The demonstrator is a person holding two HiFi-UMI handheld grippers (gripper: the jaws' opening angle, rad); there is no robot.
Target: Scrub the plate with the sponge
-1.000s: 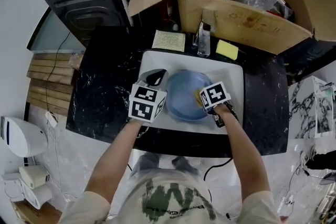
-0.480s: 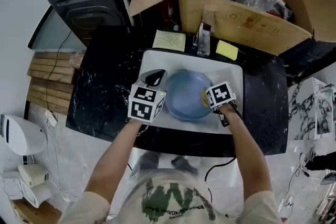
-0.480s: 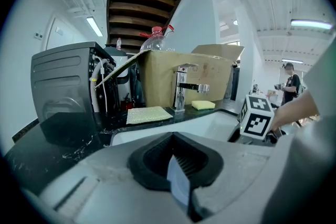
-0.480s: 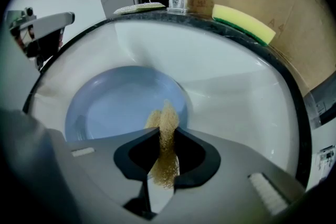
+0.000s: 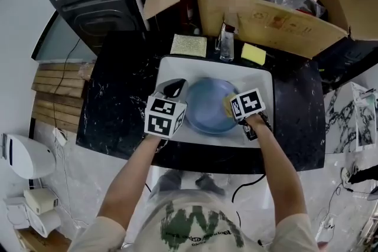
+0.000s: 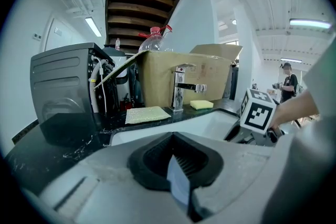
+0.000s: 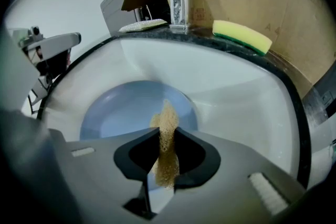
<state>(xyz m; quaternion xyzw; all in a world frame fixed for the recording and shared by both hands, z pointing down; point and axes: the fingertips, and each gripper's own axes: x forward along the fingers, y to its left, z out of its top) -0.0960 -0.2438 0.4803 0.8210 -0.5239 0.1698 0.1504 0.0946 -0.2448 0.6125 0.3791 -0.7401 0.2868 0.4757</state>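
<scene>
Fingers (image 6: 152, 162) of left gripper (image 6: 178, 186) pressed together on the rim of the plate (image 5: 208, 108); a thin blue sliver of rim shows between them. Right gripper (image 7: 165, 157) pinching the sponge (image 7: 167, 131), a tan mesh strip upright between its jaws, top end over the plate's right side.

Plate blue, lying in the white sink (image 5: 263, 84); left gripper on its left edge, right gripper at its right.

Faucet (image 5: 224, 44) at the sink's back edge. Yellow sponge (image 5: 254, 55) just right of it and pale cloth (image 5: 189, 45) just left, both on the black counter (image 5: 118, 97).

Box (image 5: 277, 20) behind: printed marks on its side, too blurred to read. Shirt (image 5: 195, 227) has a green logo, lettering unreadable. Cube (image 5: 247, 104) faces show black-and-white squares only.
</scene>
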